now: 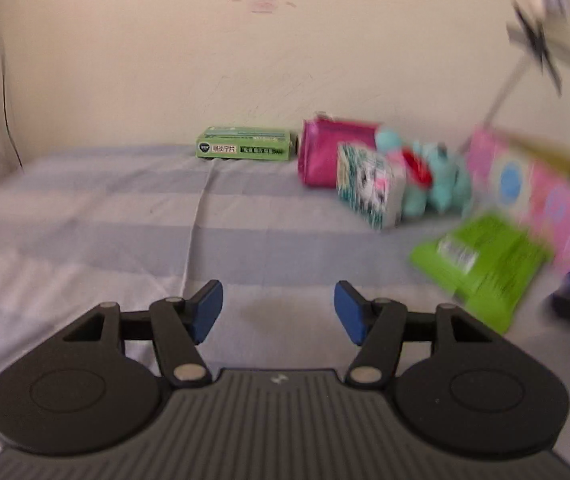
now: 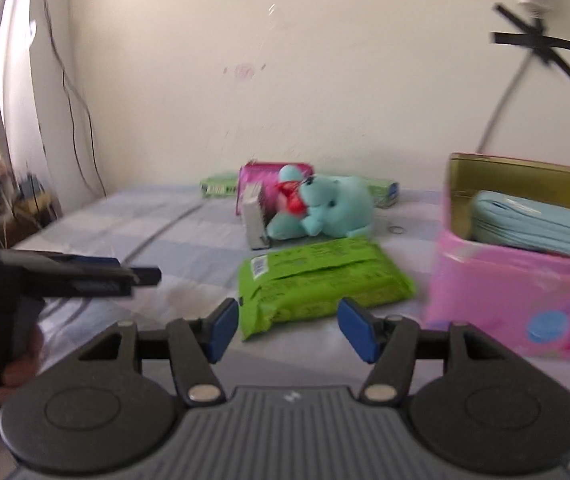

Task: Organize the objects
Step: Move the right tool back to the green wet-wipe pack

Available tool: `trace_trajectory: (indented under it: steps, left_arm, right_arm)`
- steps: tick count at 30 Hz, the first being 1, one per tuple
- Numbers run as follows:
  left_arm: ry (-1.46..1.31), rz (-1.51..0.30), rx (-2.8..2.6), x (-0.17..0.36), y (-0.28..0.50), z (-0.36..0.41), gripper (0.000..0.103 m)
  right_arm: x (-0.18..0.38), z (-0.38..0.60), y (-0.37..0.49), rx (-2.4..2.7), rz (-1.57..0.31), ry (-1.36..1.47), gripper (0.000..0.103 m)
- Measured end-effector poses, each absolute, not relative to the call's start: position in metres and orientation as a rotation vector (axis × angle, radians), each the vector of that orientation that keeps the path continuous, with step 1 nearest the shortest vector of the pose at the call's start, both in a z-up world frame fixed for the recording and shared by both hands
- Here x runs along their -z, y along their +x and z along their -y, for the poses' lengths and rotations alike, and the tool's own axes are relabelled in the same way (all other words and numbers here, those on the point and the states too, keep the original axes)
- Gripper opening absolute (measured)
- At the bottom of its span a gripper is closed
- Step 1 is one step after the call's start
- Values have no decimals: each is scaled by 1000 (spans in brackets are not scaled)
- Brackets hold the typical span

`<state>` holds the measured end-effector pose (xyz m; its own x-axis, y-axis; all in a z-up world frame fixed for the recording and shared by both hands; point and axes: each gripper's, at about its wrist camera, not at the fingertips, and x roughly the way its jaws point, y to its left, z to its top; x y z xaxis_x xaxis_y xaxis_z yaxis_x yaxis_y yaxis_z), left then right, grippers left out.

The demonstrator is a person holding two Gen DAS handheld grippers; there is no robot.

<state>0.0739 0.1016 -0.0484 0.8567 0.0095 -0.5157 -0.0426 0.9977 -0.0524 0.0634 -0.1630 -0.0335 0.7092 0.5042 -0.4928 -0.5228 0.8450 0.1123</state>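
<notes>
A green wipes packet [image 2: 321,280] lies on the striped bedsheet, just ahead of my right gripper [image 2: 287,328], which is open and empty. It also shows in the left wrist view [image 1: 481,264]. Behind it lie a teal plush toy [image 2: 325,208], a small white box [image 2: 255,220] and a magenta pouch [image 2: 269,184]. A pink tin [image 2: 525,288] with a gold inside holds a light blue packet [image 2: 537,228]. My left gripper [image 1: 277,312] is open and empty over bare sheet; it shows from the side in the right wrist view [image 2: 141,274].
A green carton [image 1: 245,146] lies by the wall at the back. A second green box [image 2: 385,192] sits behind the plush. Cables hang on the wall at left. A taped cable [image 2: 541,44] runs down the wall at right.
</notes>
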Motion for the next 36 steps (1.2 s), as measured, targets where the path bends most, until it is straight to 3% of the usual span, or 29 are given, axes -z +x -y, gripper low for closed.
trace_trajectory:
  steps: [3,6,11,18,30,36]
  left_arm:
    - [-146,-526,-28,47,76,-111,64]
    - [-171,-500,-7,47,73,-110,64]
    - [-171,-461,9,47,62,-115,65]
    - [-239,-460,23,48,66,-127,68]
    - [-202,-464,19,48,64,-122,68]
    - [-149,-457,-1,47,61,-115,68]
  right_arm:
    - [24,139,84,-542,-527,-116,59]
    - [14,117,120,-465,-567,-192,74]
    - [23,96,169,-430,-709,-285,75]
    - [29,111,177,-511,-890,-166,79]
    - [36,117,49,-666,-680,-112,85]
    - [27,146,43,-637,-517,75,84]
